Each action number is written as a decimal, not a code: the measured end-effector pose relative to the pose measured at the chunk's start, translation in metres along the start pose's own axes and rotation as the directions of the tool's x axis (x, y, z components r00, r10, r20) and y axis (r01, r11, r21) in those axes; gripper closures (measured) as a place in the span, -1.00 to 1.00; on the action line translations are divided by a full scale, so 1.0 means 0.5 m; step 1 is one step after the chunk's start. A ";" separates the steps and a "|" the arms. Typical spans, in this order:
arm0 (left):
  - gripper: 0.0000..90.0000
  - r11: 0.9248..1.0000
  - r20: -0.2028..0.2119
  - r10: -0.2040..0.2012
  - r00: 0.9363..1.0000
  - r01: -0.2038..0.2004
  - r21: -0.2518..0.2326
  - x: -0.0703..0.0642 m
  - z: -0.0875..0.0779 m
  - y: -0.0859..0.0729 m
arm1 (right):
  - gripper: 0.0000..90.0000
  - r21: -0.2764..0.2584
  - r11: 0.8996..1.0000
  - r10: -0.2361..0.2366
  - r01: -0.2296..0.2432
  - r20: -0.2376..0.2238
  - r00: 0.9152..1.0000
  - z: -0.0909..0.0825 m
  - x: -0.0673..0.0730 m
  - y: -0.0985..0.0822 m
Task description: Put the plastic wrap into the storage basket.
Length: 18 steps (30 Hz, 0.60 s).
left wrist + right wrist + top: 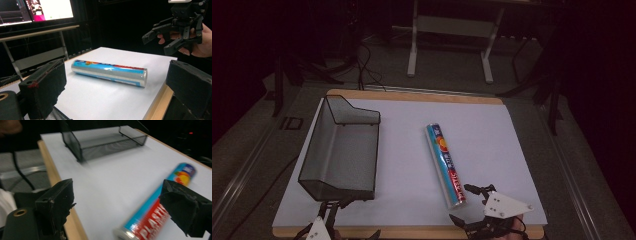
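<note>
White sheeting covers the wooden bench (412,96). Plastic wrap roll (446,165), a glossy blue-and-red cylinder, lies mid-bench, well apart from the black wire-mesh tray (343,150) at left. Right gripper (468,204) hovers at the roll's near end, jaws spread, empty. Left gripper (330,210) sits by the tray's near edge, jaws spread.

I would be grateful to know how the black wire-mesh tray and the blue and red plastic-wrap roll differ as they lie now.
The black wire-mesh tray is an open, see-through basket, dark all over; the blue and red plastic-wrap roll is a closed, glossy cylinder with bright print. The tray sits at the white sheet's left side, the roll lies slantwise right of centre. Both rest on the sheet, ungripped.
</note>
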<state>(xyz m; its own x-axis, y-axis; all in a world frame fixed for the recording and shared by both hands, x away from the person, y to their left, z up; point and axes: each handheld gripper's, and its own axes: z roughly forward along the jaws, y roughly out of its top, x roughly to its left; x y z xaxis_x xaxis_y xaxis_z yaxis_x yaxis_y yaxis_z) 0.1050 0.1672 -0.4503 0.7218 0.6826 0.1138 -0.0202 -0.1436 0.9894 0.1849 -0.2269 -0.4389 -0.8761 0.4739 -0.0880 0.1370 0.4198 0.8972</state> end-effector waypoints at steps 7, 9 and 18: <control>-0.91 1.000 0.009 0.000 1.000 0.000 0.002 -0.002 0.003 0.001 | -0.73 -0.012 0.998 -0.066 0.066 0.031 0.997 0.008 0.026 0.029; -0.91 1.000 0.013 -0.001 1.000 0.001 0.005 -0.002 0.004 0.000 | -0.73 -0.018 0.998 -0.063 0.063 0.026 0.998 0.010 0.023 0.038; -0.91 1.000 0.027 0.004 1.000 -0.004 0.001 -0.009 0.007 0.001 | -0.73 -0.035 0.997 -0.062 0.064 0.044 0.997 0.030 0.006 0.064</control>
<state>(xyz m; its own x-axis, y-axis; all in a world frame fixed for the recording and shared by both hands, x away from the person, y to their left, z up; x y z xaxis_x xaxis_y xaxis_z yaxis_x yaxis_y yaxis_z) 0.1041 0.1613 -0.4506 0.7403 0.6622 0.1157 -0.0226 -0.1475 0.9888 0.1935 -0.2004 -0.4168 -0.8619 0.4804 -0.1624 0.0645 0.4215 0.9046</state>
